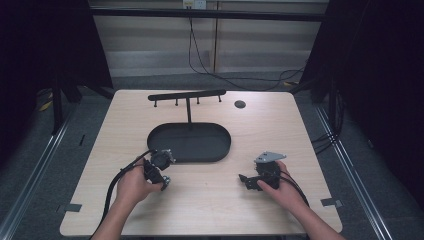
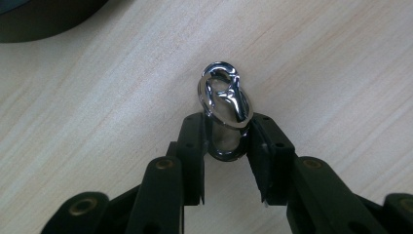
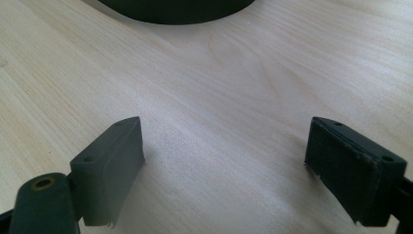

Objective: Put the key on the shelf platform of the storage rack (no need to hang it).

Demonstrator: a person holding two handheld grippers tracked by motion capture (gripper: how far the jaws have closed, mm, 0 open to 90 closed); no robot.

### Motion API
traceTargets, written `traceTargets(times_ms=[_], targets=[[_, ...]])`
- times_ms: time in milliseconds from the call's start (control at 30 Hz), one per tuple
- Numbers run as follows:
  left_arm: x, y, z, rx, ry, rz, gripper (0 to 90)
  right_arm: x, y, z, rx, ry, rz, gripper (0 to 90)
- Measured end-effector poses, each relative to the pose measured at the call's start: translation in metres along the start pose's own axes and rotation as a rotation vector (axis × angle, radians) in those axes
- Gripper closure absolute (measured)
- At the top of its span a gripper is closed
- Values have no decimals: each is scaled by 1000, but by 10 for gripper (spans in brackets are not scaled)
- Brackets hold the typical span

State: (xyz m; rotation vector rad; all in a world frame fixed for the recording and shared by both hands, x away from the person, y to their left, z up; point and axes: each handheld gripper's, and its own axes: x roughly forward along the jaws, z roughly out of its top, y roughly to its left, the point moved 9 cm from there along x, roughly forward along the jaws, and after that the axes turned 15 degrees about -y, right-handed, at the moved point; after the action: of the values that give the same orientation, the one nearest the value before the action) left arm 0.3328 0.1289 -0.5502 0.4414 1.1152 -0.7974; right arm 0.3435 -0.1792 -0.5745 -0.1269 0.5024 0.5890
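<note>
Left claw (image 2: 226, 139) – clamped on shiny chrome oval metal clip (image 2: 225, 100), just above pale wood surface (image 2: 341, 73) | right claw (image 3: 224, 170) – wide, holding nothing | risk: the slick rounded clip may squirt out or twist, since the pads pinch its lower end alone.

A shiny silver clasp (image 2: 225, 109), a black oval tray (image 1: 190, 142), a pale wood-grain table (image 1: 210, 205).

Shiny silver clasp ring (image 2: 225, 105), upright on table, pinched at lower end.
</note>
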Motion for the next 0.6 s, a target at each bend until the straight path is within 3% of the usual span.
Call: traceTargets(times_ms=[600], targets=[[-25,-1,19,-28,-23,-51,681,0,0,0,0,0,0,137]])
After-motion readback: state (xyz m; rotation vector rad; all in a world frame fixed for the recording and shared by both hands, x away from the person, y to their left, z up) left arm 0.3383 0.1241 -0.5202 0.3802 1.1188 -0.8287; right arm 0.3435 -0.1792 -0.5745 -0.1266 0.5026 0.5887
